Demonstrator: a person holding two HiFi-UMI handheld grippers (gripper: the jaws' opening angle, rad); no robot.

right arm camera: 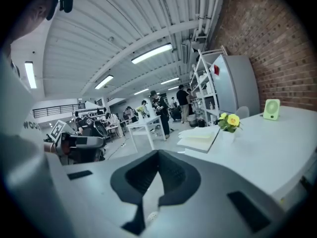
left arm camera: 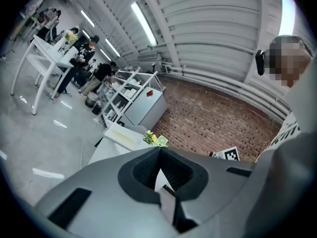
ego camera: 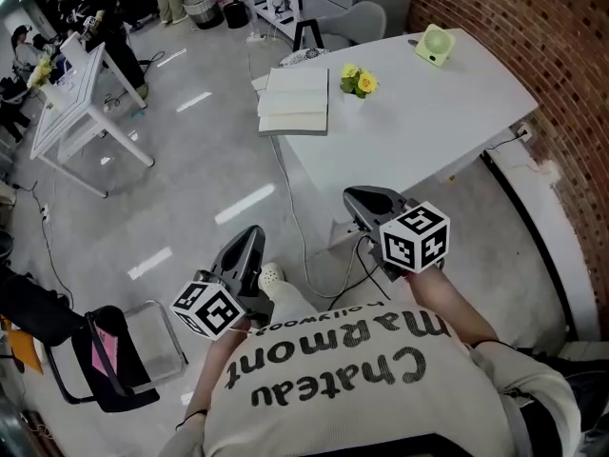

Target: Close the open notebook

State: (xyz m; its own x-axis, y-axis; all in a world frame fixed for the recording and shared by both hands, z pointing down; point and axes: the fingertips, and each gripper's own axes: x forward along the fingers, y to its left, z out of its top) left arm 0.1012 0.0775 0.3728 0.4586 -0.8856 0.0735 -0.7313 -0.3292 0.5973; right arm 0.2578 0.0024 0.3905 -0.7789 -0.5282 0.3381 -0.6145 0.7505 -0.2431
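The open notebook (ego camera: 295, 98) lies with its pale pages up at the far left corner of the white table (ego camera: 428, 141). It also shows far off in the left gripper view (left arm camera: 121, 135) and in the right gripper view (right arm camera: 200, 138). Both grippers are held in the air close to the person's body, well short of the table. My left gripper (ego camera: 251, 234) points over the floor, jaws together and empty (left arm camera: 159, 148). The right gripper (ego camera: 354, 198) is near the table's front edge, its jaws likewise closed on nothing (right arm camera: 158, 152).
Yellow flowers (ego camera: 359, 81) stand just right of the notebook, and a small green fan (ego camera: 435, 44) sits at the table's far end. A cable (ego camera: 290, 208) runs across the floor. A brick wall (ego camera: 533, 27) is on the right, a black chair (ego camera: 105, 360) at lower left.
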